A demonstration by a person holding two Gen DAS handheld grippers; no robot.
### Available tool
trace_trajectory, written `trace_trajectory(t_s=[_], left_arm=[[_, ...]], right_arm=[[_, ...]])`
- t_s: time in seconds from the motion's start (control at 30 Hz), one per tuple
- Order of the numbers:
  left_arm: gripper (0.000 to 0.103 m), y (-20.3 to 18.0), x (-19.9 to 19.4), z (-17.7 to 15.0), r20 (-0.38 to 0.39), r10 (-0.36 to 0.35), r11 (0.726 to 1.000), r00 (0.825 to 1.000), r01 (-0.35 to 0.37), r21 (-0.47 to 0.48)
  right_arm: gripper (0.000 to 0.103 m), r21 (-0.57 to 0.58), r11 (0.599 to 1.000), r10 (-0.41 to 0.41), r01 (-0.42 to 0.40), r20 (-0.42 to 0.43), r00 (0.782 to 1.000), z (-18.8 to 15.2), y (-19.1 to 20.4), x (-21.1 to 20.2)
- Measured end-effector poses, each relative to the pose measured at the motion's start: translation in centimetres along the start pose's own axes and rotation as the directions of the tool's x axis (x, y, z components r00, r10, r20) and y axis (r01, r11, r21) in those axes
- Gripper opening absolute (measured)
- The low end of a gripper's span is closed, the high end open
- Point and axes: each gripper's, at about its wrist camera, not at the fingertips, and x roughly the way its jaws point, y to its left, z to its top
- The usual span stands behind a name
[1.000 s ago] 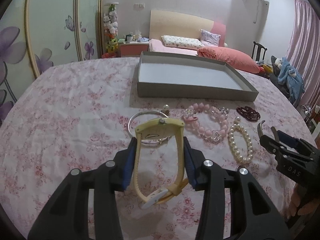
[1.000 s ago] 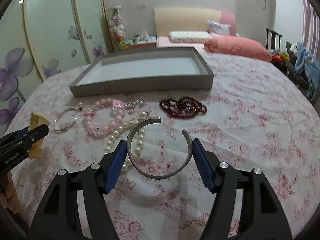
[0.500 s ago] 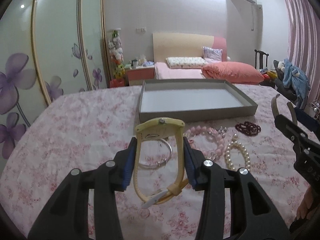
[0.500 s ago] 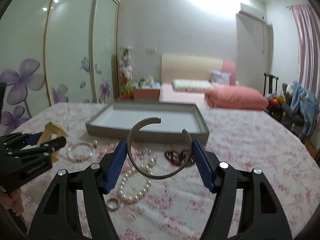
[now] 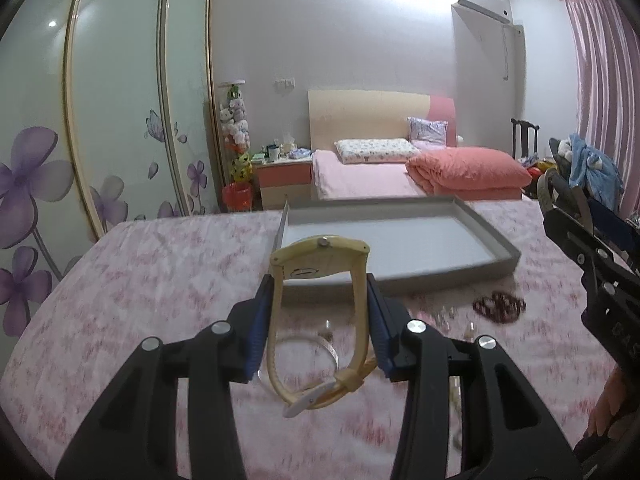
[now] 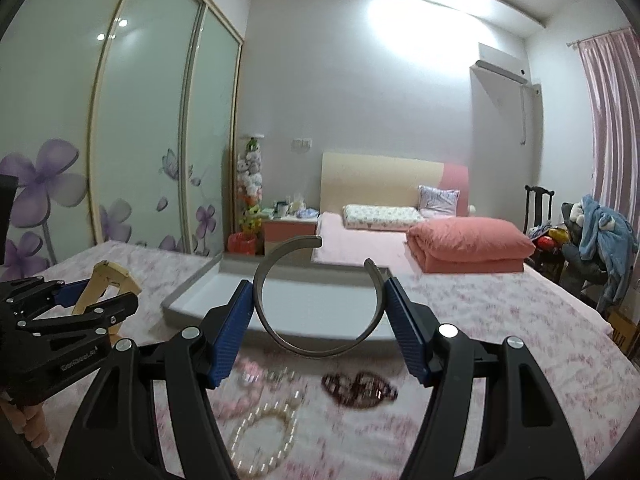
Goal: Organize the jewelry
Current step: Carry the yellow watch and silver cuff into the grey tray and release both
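Left gripper (image 5: 320, 312) fingers clenched on yellow wristwatch (image 5: 320, 316), right gripper (image 6: 320, 320) clamping open silver bangle (image 6: 316, 300); both raised toward grey tray (image 5: 496, 240), likely for placing inside.

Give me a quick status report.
Left gripper shut on watch. Right gripper shut on bangle. Both raised before gray tray. Nothing blocking.
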Motion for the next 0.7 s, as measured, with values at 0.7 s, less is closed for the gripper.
trace_trajectory(t_s=[0.7], left_arm=[[0.043, -1.6, 19.0, 5.6, -0.253, -0.103, 0.994, 0.962, 0.089, -0.069]], right_arm=[[0.067, 0.134, 0.989, 0.109, -0.057, -0.415, 0.903, -1.5, -3.8, 19.4]])
